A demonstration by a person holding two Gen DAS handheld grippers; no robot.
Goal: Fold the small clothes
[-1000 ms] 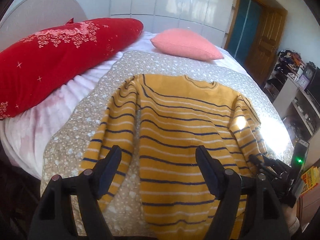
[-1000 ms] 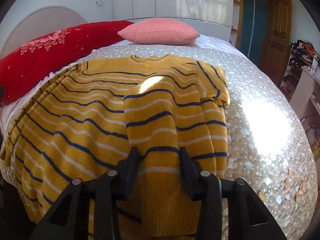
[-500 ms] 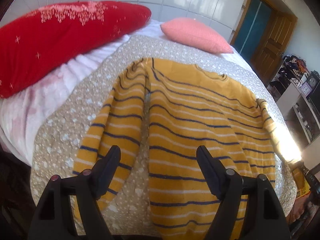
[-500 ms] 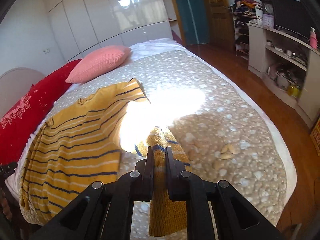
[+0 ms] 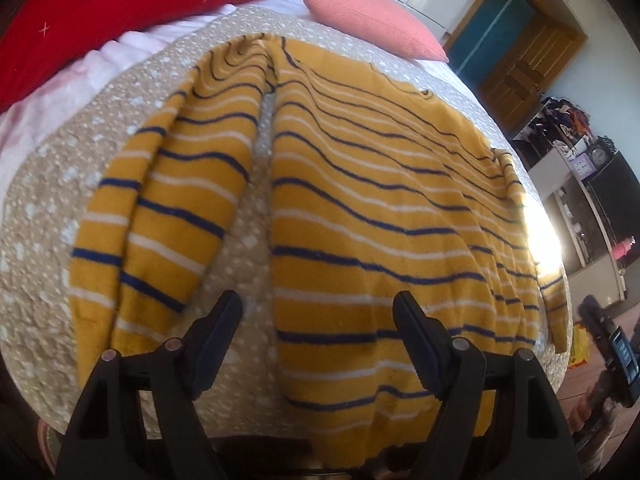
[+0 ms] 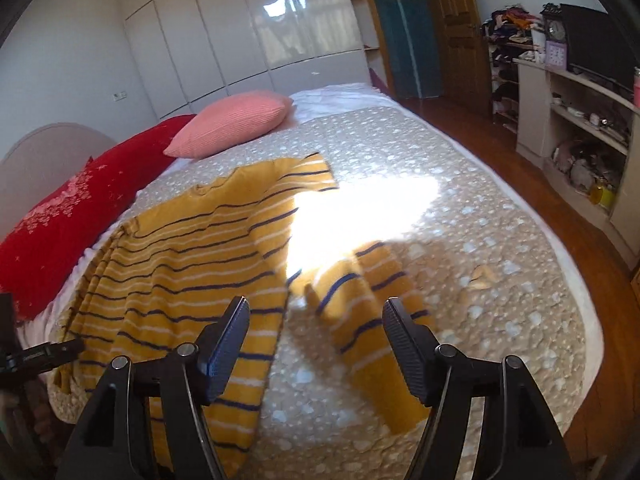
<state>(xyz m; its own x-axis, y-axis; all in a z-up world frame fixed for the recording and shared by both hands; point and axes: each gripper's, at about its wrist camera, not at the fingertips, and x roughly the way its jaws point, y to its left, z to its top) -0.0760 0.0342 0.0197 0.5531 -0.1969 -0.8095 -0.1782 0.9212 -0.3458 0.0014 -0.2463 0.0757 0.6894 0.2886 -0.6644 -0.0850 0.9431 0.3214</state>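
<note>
A yellow sweater (image 5: 368, 184) with navy and white stripes lies flat on the beige spotted bedspread (image 5: 44, 184). Its left sleeve (image 5: 168, 200) lies spread out beside the body. My left gripper (image 5: 318, 312) is open and empty, just above the hem at the near edge. In the right wrist view the sweater body (image 6: 188, 256) lies to the left and the right sleeve (image 6: 372, 320) lies loose on the bedspread (image 6: 480, 240). My right gripper (image 6: 316, 320) is open and empty above the gap between body and sleeve.
A red pillow (image 5: 100, 4) and a pink pillow (image 5: 372, 20) lie at the head of the bed. A shelf unit (image 6: 580, 120) with clutter stands along the right wall past a strip of wooden floor (image 6: 616, 280). The other gripper shows at the right edge (image 5: 612, 344).
My right gripper was shut on the right sleeve, pulled it out to the side, then opened and let it drop. My left gripper moved lower and closer to the hem, still open.
</note>
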